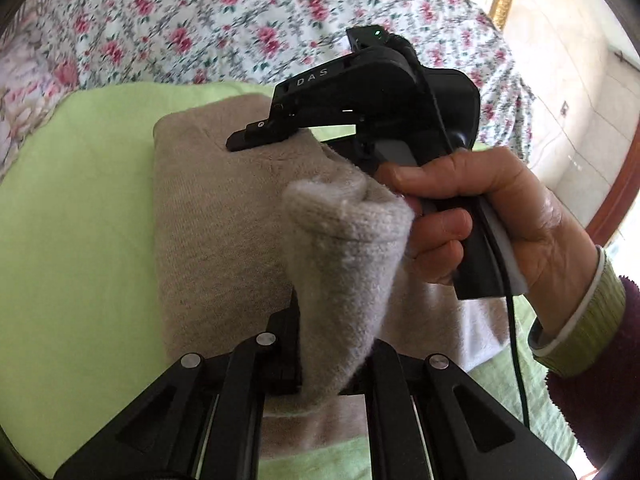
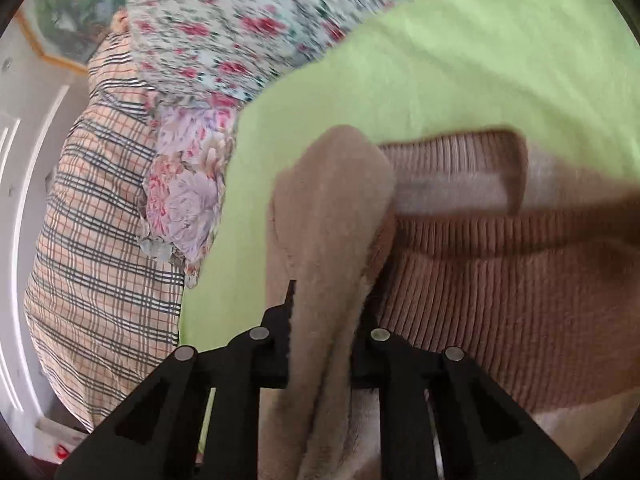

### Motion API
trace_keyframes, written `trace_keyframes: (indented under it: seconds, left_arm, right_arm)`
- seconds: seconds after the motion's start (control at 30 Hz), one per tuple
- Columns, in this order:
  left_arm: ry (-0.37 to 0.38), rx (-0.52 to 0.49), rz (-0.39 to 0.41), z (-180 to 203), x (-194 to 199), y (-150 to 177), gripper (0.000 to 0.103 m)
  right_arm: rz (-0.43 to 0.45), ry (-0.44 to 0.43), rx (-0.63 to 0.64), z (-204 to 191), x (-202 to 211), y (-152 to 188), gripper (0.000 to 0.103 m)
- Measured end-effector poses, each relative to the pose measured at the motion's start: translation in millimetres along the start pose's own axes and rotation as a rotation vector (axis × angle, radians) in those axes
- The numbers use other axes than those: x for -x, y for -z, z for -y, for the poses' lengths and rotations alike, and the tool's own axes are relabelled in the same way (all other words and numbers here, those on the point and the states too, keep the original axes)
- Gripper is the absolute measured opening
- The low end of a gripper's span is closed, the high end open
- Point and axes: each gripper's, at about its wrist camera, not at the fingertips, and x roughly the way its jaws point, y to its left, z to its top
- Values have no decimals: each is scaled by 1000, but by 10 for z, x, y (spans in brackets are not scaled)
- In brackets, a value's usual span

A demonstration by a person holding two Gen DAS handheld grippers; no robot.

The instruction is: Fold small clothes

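Only from left wrist: hand on right hand-held gripper.

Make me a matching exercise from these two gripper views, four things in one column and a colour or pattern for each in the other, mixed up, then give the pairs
Things:
1. sweater
2. towel
3. bedspread
4. pillow

Colours or patterns:
A. light green
B. plaid check
C. beige-brown ribbed knit
D. red roses on white

Pairs: 1-C, 2-A, 3-D, 4-B
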Motion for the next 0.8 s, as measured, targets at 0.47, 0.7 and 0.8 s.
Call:
trace_keyframes:
  seconds: [0.47, 0.7, 0.8]
  left_arm:
    - [167, -147, -109, 1108, -456, 141, 7]
    - [172, -146, -154, 1094, -651, 208, 10]
    - [202, -137, -177, 1015, -576, 209, 19]
  right_arm:
    - [111, 262, 19, 894, 1265, 519, 17]
    - [130, 354, 35, 1054, 1226, 595, 27]
    - [150, 385, 17, 1090, 1330, 686, 33]
